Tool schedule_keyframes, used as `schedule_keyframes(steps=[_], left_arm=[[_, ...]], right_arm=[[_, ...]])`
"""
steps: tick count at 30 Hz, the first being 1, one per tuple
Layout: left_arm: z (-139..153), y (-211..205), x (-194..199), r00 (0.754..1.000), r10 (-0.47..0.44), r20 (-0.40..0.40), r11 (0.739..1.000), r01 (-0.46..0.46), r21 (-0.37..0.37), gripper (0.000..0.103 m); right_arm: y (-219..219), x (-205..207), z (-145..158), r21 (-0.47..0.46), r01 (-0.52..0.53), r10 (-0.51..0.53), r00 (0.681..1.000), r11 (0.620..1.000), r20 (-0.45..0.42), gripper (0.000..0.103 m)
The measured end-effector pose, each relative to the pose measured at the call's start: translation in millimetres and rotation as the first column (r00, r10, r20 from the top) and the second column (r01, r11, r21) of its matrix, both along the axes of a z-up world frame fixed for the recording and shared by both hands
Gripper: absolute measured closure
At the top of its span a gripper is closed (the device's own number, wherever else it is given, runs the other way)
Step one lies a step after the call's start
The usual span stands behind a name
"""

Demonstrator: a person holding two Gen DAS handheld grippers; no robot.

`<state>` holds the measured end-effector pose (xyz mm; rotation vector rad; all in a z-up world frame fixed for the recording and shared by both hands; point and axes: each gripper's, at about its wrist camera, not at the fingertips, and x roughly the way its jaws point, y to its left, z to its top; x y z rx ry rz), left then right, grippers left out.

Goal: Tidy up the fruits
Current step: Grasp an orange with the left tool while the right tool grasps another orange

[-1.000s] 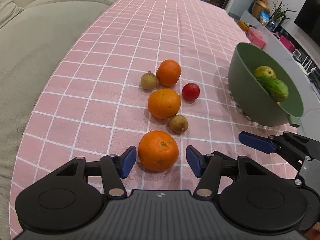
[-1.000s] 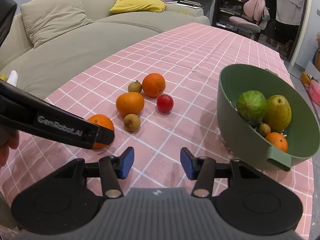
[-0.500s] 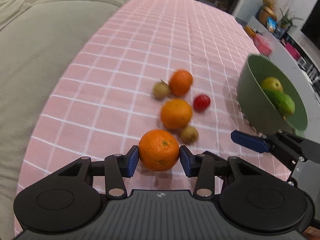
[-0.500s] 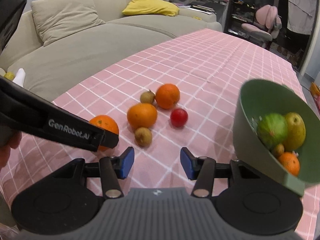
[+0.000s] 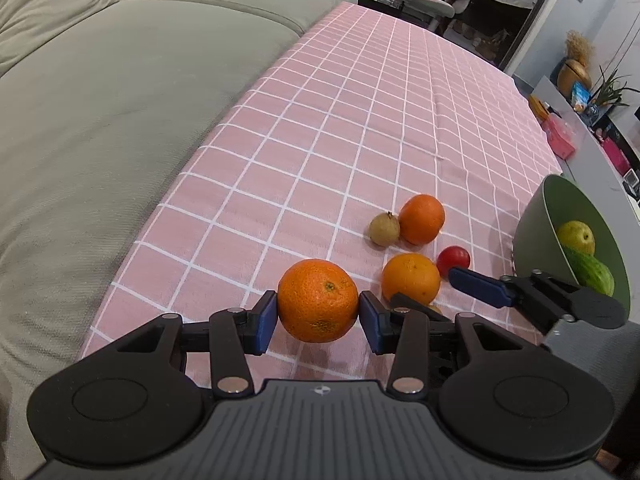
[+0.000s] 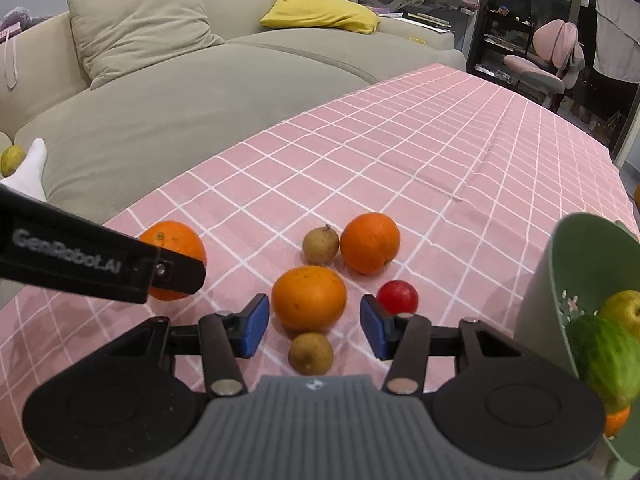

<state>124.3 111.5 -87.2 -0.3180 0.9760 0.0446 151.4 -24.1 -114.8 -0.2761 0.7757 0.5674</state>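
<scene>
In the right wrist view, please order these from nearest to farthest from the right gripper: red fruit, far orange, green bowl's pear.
1. Red fruit, just beyond the right finger.
2. Far orange, ahead, behind the red fruit.
3. Pear, far right, inside the green bowl.

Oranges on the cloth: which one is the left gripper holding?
The bumpy-skinned orange, clamped between the left gripper pads. The other two oranges sit free on the pink checked cloth, farther toward the green bowl.

A home living room: a beige sofa (image 6: 208, 92) with a yellow cushion (image 6: 320, 8) flanks a table under a pink checked tablecloth (image 5: 360, 120); a pink desk chair (image 6: 552, 56) stands behind.
</scene>
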Motion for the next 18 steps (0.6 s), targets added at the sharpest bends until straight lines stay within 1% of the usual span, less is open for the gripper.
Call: schedule_keyframes(steps=[5, 6, 7, 11, 14, 18], left_arm=[[0, 1, 1, 1.000, 0.006, 0.002, 1.000, -0.006, -0.008, 0.053], [0, 1, 1, 1.000, 0.006, 0.001, 1.000, -0.006, -0.010, 0.053], [0, 1, 1, 1.000, 0.008, 0.001, 1.000, -0.008, -0.011, 0.053], [2, 2, 1, 1.000, 0.014, 0.006, 1.000, -0.014, -0.013, 0.053], [5, 2, 0, 1.000, 0.019, 0.014, 1.000, -0.019, -0.021, 0.053], [12, 0, -2, 0.999, 0.019, 0.034, 0.999, -0.018, -0.026, 0.054]], right_arm=[[6, 7, -6, -0.003, 0.003, -0.003, 1.000, 1.000, -0.015, 0.055], [7, 7, -7, -0.005, 0.002, -0.002, 1.000, 1.000, -0.016, 0.056], [8, 8, -8, -0.009, 0.001, -0.001, 1.000, 1.000, -0.018, 0.060], [8, 9, -8, -0.008, 0.005, -0.005, 1.000, 1.000, -0.023, 0.060], [8, 10, -6, -0.007, 0.008, -0.008, 1.000, 1.000, -0.030, 0.061], [5, 5, 4, 0.002, 0.003, -0.003, 1.000, 1.000, -0.008, 0.061]])
